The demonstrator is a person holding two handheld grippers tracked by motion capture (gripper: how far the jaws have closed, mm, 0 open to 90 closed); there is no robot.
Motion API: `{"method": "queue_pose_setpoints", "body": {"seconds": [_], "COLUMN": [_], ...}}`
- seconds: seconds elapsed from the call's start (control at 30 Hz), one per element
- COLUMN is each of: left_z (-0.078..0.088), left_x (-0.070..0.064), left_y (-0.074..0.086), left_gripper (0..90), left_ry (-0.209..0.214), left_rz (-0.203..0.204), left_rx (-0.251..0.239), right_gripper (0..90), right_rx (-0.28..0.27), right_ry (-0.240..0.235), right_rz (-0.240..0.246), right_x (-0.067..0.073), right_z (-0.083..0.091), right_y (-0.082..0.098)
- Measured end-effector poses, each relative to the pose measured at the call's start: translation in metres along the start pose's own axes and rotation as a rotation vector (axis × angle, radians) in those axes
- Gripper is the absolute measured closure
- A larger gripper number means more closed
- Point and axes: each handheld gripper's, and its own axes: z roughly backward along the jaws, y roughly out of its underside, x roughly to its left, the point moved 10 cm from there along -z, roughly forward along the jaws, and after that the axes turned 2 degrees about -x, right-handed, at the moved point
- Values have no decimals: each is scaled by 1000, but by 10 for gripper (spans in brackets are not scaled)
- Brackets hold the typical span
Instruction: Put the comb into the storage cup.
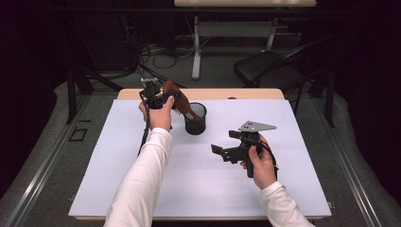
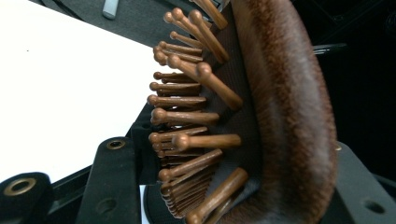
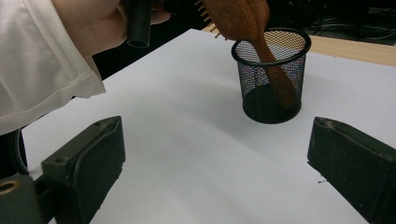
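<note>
White table (image 1: 142,179), left gripper (image 1: 158,97) clamping wooden hairbrush (image 1: 177,101), handle in mesh cup (image 1: 195,119), right gripper (image 1: 227,152) wide, empty

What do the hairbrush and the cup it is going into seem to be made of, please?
The hairbrush looks like reddish-brown wood with a matte, grainy back; its pins look wooden too, with rounded tips. The cup appears to be black metal mesh, see-through, with a solid rim.

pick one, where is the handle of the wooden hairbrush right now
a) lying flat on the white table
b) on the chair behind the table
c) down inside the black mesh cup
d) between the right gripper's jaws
c: the hairbrush is clamped at its head by the left gripper, and its handle reaches down into the mesh cup; the right gripper stands open and apart.
</note>
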Motion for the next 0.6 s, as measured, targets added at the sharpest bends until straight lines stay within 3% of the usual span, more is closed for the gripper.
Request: {"method": "queue_pose_setpoints", "body": {"seconds": [0.47,0.6], "left_z": [0,0], "left_x": [3,2], "left_y": [1,1], "left_gripper": [483,480], "left_ry": [20,35], "left_rz": [-7,-35], "left_rx": [-3,4], "right_gripper": [38,39], "right_rx": [10,10], "right_ry": [0,-1], "right_rz": [-1,1], "right_x": [1,1], "right_z": [-2,-2], "right_y": [2,2]}}
